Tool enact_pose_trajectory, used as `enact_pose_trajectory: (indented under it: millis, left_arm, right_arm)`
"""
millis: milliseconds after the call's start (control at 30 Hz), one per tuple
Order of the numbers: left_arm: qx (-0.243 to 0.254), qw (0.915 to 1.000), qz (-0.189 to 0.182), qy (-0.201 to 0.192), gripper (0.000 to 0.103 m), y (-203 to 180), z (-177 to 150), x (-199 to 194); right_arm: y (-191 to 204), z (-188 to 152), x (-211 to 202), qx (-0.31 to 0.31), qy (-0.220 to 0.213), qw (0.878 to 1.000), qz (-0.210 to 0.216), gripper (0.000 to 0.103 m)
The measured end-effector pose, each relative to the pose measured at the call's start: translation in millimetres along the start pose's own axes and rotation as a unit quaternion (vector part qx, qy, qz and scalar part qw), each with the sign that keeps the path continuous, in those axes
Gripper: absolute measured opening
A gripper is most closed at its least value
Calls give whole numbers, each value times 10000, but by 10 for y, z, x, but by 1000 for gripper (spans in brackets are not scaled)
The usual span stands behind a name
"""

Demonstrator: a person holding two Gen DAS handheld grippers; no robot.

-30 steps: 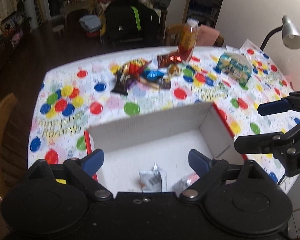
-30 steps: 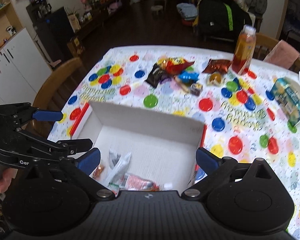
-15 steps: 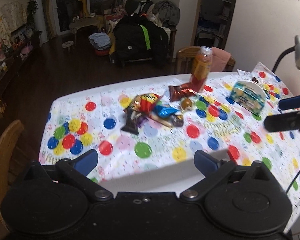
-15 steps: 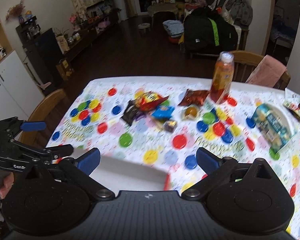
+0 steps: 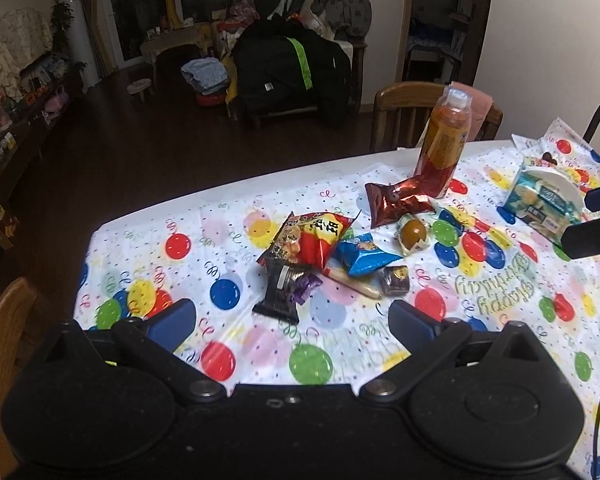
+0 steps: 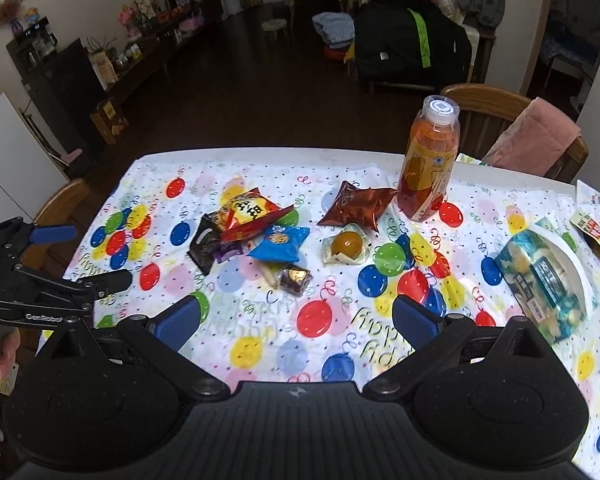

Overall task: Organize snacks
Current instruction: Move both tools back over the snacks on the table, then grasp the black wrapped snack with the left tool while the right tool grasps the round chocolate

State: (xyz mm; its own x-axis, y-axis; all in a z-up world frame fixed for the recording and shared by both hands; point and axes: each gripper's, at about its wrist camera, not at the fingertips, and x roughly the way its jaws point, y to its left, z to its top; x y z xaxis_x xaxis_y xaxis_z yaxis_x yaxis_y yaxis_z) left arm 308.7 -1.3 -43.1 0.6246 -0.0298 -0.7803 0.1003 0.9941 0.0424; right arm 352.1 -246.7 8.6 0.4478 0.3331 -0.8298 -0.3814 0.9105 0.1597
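A heap of snacks lies mid-table: a red and yellow packet, a black packet, a blue packet, a brown foil bag, a wrapped round brown sweet and a small dark sweet. My left gripper hangs open and empty in front of the heap. My right gripper is also open and empty, a little nearer than the sweets. The left gripper also shows at the left edge of the right wrist view.
An orange drink bottle stands behind the foil bag. A tissue pack lies at the right. Wooden chairs stand at the table's left and far sides. The balloon-print tablecloth covers the table.
Both grippers have lifted and tilted away from the white box, which has dropped out of both views. The snack heap now fills the middle. Both stayed open.
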Motion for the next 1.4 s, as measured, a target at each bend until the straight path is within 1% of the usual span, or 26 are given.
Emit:
enact_pose_trajectory:
  millis: [167, 400, 567, 733, 833, 900, 1000, 1100, 1133, 1200, 1233, 1300, 1333, 1400]
  left_arm:
    - [-44, 9998, -12, 174, 102, 24, 109, 372]
    - [-122, 9988, -7, 475, 101, 69, 172, 853]
    - [-85, 9981, 16, 617, 95, 107, 178, 1169]
    - [-37, 9965, 45, 840, 88, 135, 149, 1459]
    - [-56, 9957, -18, 919, 85, 145, 138, 1581]
    - [-72, 9952, -60, 970, 82, 148, 131, 1645]
    - [-98, 9948, -113, 1011, 79, 157, 133, 1717]
    - [-146, 9943, -193, 1035, 75, 172, 131, 1768]
    - [-168, 9941, -213, 1046, 73, 176, 135, 1786]
    - [-219, 9935, -283, 1084, 67, 188, 136, 1813]
    - [-253, 9929, -318, 1115, 62, 195, 133, 1828]
    - [-350, 9914, -405, 1193, 54, 208, 126, 1860]
    - [-390, 9910, -430, 1206, 50, 215, 119, 1867]
    - [-406, 9913, -414, 1181, 46, 224, 115, 1858]
  right_arm:
    - [-111, 169, 300, -22, 159, 9999, -8, 103]
    - [-264, 244, 926, 175, 556, 9982, 119, 103]
    - [-312, 239, 1375, 429, 828, 9952, 297, 103]
    - [-267, 207, 1736, 420, 1046, 9930, 346, 102]
    - [-239, 201, 1896, 428, 1136, 9919, 388, 100]
    - [-219, 200, 1996, 431, 1207, 9910, 392, 91]
    - [-208, 193, 2117, 475, 1300, 9896, 404, 85]
    - [-223, 189, 2218, 604, 1364, 9878, 444, 70]
    - [-230, 188, 2241, 660, 1377, 9871, 471, 68]
    - [-237, 188, 2276, 752, 1384, 9862, 513, 63]
    - [-235, 189, 2291, 779, 1393, 9857, 546, 61]
    - [-227, 177, 2307, 841, 1397, 9849, 589, 50]
    - [-220, 172, 2316, 846, 1405, 9846, 602, 48]
    - [-204, 164, 2327, 852, 1395, 9847, 603, 38]
